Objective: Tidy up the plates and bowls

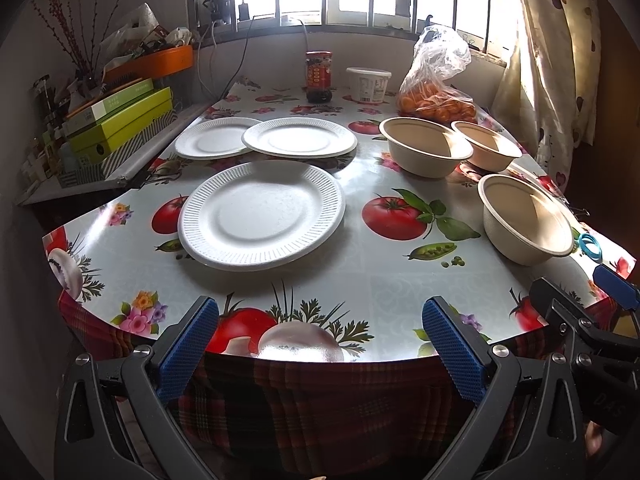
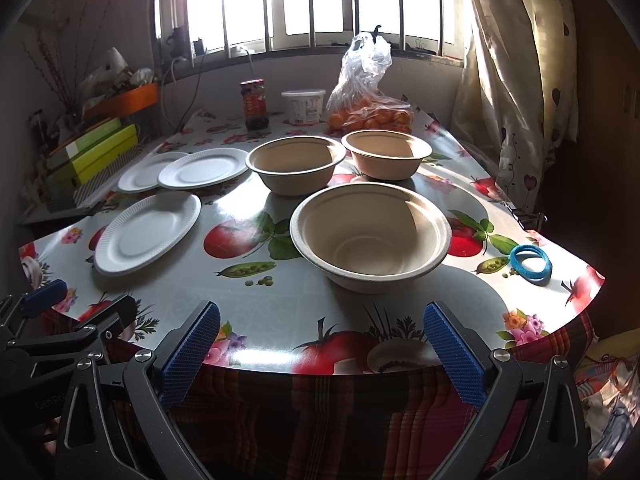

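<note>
Left gripper (image 1: 320,340) and right gripper (image 2: 322,344) hung off table's near edge, jaws spread wide, grasping nothing. Table (image 1: 360,280) carried three white plates on left half: near plate (image 1: 262,216) alone, two far plates (image 1: 256,138) overlapping. Three tan bowls on right half: near bowl (image 2: 370,236) toward near edge, two far bowls (image 2: 340,160) side by side. Nothing stacked yet. Likely first move: pinch near plate by rim, light squeeze since it looked flimsy, lift level, set onto far pair; nest bowls likewise.

Each tool, left tool (image 1: 320,344) and right tool (image 2: 322,346), has black angular arms, silver screws and blue textured finger pads (image 1: 188,344).
</note>
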{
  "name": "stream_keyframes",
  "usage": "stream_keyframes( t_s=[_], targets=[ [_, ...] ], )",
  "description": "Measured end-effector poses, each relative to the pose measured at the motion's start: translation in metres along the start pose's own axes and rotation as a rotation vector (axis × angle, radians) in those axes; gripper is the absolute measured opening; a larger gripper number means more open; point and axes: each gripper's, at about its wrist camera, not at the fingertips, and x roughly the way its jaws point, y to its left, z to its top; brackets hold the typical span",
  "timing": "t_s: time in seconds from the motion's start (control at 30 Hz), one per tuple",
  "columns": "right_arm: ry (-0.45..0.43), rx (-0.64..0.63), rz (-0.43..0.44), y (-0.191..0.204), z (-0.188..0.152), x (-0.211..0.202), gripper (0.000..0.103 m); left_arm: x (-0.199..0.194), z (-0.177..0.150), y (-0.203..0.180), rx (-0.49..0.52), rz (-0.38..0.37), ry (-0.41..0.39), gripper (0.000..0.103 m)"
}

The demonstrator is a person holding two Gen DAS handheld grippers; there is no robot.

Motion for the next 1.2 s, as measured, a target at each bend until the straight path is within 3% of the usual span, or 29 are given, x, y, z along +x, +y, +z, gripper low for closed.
stream_keyframes(
  t_s=[1.2],
  targets=[
    [-0.013, -0.011, 0.002, 0.008, 0.008, -0.007, 0.103, -0.007, 0.002, 0.010, -0.016, 0.009, -0.026, 0.102]
  ],
)
